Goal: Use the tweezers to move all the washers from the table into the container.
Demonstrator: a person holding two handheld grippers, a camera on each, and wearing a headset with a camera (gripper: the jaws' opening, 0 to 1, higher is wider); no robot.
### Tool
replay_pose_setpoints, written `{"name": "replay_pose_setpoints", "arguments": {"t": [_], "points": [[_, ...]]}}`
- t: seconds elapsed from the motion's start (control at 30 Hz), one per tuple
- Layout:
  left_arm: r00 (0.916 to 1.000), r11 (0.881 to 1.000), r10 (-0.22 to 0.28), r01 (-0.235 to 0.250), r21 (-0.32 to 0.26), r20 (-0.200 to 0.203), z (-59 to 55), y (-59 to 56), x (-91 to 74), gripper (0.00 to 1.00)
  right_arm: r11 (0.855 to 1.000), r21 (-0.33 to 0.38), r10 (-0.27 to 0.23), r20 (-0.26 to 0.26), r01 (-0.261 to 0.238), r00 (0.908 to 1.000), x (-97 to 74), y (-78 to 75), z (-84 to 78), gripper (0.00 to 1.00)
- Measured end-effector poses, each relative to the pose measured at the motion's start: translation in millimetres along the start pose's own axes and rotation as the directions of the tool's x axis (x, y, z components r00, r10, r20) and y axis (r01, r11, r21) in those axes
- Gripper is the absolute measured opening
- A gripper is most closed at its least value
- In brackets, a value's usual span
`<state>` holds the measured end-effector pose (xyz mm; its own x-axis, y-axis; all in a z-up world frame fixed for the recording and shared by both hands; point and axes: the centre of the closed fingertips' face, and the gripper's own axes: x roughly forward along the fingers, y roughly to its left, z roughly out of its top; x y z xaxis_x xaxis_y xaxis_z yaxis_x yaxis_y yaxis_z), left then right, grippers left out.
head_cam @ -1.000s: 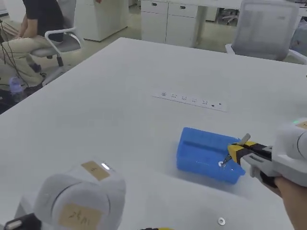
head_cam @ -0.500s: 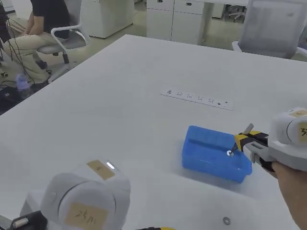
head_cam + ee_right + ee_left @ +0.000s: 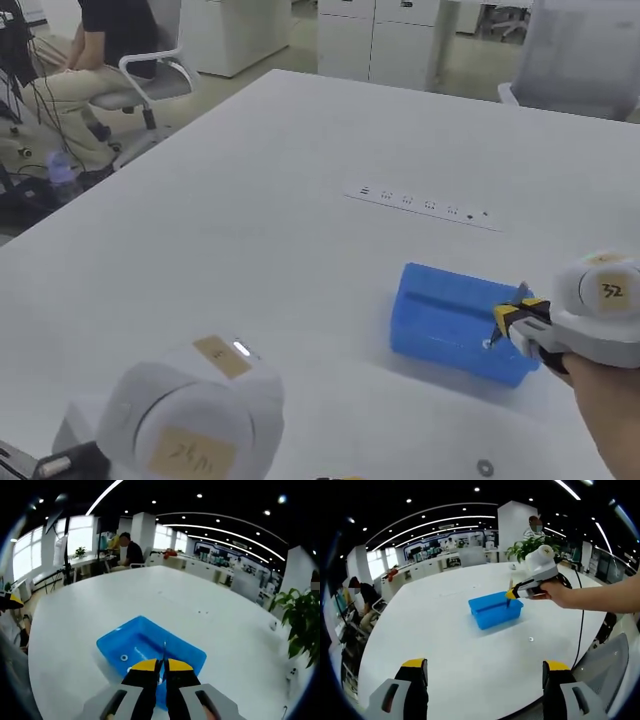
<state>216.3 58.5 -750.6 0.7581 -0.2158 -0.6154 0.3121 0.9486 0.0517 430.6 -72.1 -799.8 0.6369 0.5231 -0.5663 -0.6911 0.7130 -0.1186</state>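
Washers: small flat metal rings with a pale grey shine. We judge them light, stiff and slick, lying flush on a smooth top, so hard to get under. The best hold is probably across the rim, one tweezer tip through the hole and one outside. Squeeze gently; too much and a ring may flick away.

Washer on the table [image 3: 485, 467]: at the bottom right of the head view, lying flat, well apart from the box and nearer us than it. In the left gripper view it is a pale speck right of centre.

Washer in the box [image 3: 124, 657]: flat on the floor of the box, left of centre in the right gripper view.

Box [image 3: 440, 355]: blue plastic, open-topped, shallow, low right in the head view.

Tweezers [image 3: 164, 652]: a thin metal blade sticking out ahead of the right gripper, tip over the inside of the box. We cannot tell whether the tip carries a ring; it is too small to see.

Right gripper [image 3: 161, 666]: yellow-tipped jaws pinched narrow, clamping the tweezers, poised at the box's right end.

Left gripper [image 3: 485, 665]: jaws spread wide with nothing between them, held low and well back from the box.

Table [image 3: 250, 230]: white, with a strip of sockets [image 3: 425, 207] set in beyond the box. A seated person [image 3: 100, 30] is at the upper left of the head view.
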Motion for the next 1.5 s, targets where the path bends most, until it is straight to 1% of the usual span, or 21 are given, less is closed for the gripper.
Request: {"name": "replay_pose_setpoints", "arguments": {"t": [0.13,0.23,0.27,0.33,0.5,0.57,0.67,0.8,0.9,0.93,0.97,1.13,1.3,1.37,1.5], "points": [[1.0000,1.000,0.002,-0.002,0.002,-0.002,-0.5,0.3,0.4,0.98,1.000,0.015,0.006,-0.014,-0.006,0.9999,3.3,1.3,-6.9,0.01],[1.0000,1.000,0.001,-0.001,-0.002,-0.002,-1.1,-0.2,0.7,0.98,1.000,0.023,0.007,-0.038,-0.006,0.9993,5.5,2.7,-17.9,0.01],[1.0000,1.000,0.001,-0.001,-0.002,-0.003,-1.2,-0.5,0.7,0.98,1.000,0.019,-0.003,-0.006,0.003,1.0000,1.8,1.8,-14.6,0.01],[1.0000,1.000,0.002,-0.002,-0.001,-0.002,-1.0,-1.0,0.2,0.97,0.999,0.033,-0.003,-0.016,0.003,0.9999,1.6,0.7,-15.1,0.01],[1.0000,1.000,-0.001,0.001,0.005,-0.006,-2.1,-2.6,0.7,0.97,0.999,0.032,-0.003,-0.013,0.004,0.9999,2.8,-0.4,-15.2,0.01],[1.0000,1.000,-0.001,0.001,0.000,-0.001,-1.2,-2.7,0.5,0.97,1.000,0.016,-0.004,-0.007,0.004,1.0000,1.9,1.7,-15.8,0.01],[1.0000,1.000,-0.001,0.001,0.000,0.001,-0.6,-2.7,0.2,0.97,1.000,0.006,-0.003,-0.001,0.003,1.0000,4.5,0.5,-16.1,0.01],[1.0000,1.000,0.001,-0.002,0.006,0.004,0.3,-2.1,-1.6,0.97,1.000,0.011,0.022,0.000,-0.022,0.9998,5.6,2.4,-14.5,0.02],[1.0000,1.000,0.004,-0.004,0.008,0.005,0.9,-0.8,-2.9,0.97,1.000,0.010,0.026,0.000,-0.026,0.9997,4.5,3.0,-13.7,0.02],[1.0000,1.000,0.007,-0.007,0.010,0.005,0.9,0.1,-3.4,0.97,0.999,0.025,0.034,0.007,-0.034,0.9994,2.6,4.5,-10.8,0.02],[0.9999,1.000,0.009,-0.009,0.010,0.007,1.2,0.7,-3.7,0.97,0.999,0.034,0.029,0.013,-0.030,0.9995,0.8,4.2,-8.7,0.02],[0.9998,1.000,0.012,-0.012,0.003,0.014,2.0,1.9,-5.2,0.97,0.999,0.034,0.018,0.053,-0.019,0.9984,-9.3,4.3,4.4,0.02],[0.9998,1.000,0.006,-0.006,0.005,0.017,2.0,-1.0,-5.1,0.97,0.998,0.063,0.010,0.124,-0.018,0.9922,-33.8,9.4,25.2,0.02],[0.9998,1.000,0.004,-0.004,0.006,0.019,3.0,-2.0,-5.0,0.97,0.997,0.073,0.005,0.146,-0.016,0.9892,-44.5,12.0,29.6,0.02],[0.9997,1.000,0.003,-0.003,0.009,0.026,5.7,-3.0,-5.3,0.97,0.997,0.083,-0.004,0.167,-0.010,0.9859,-60.1,14.5,29.9,0.02]]}}
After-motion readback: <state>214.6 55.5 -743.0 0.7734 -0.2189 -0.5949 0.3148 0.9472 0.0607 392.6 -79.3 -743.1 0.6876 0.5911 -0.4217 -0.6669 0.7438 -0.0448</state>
